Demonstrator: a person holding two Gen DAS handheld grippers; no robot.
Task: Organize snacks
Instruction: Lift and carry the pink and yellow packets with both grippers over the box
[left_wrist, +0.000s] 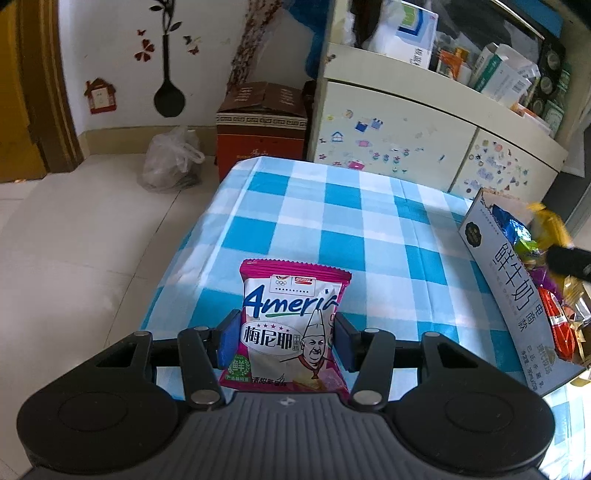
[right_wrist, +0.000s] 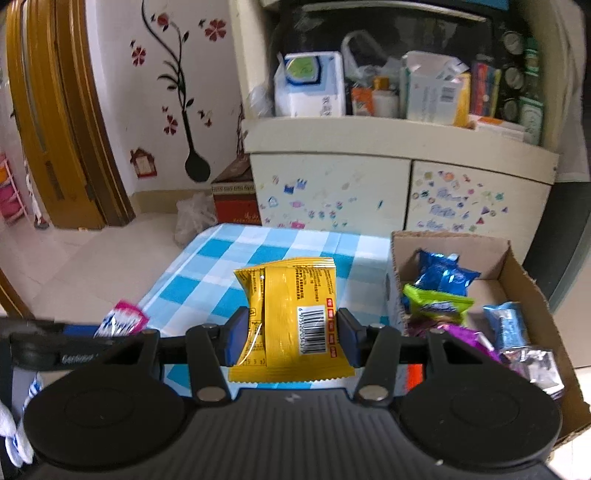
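Left gripper (left_wrist: 283, 341): jaws clamped on a pink-and-white foil snack packet w/ a chef drawing (left_wrist: 293, 325), blue pads pressing both side edges, packet upright above the blue-and-white checked cloth desk (left_wrist: 332, 206). Right gripper (right_wrist: 291, 338): jaws gripping a yellow foil snack packet (right_wrist: 291, 317), barcode side facing the camera, held over the desk just left of the open cardboard box (right_wrist: 517, 266). Box sits at the desk's right edge & already holds blue, green, purple & silver wrapped snacks. In the right wrist view the pink packet shows at far left, blurred. Behind: cream cabinet w/ stickers (right_wrist: 332, 192), red-brown carton on the floor (left_wrist: 260, 136).
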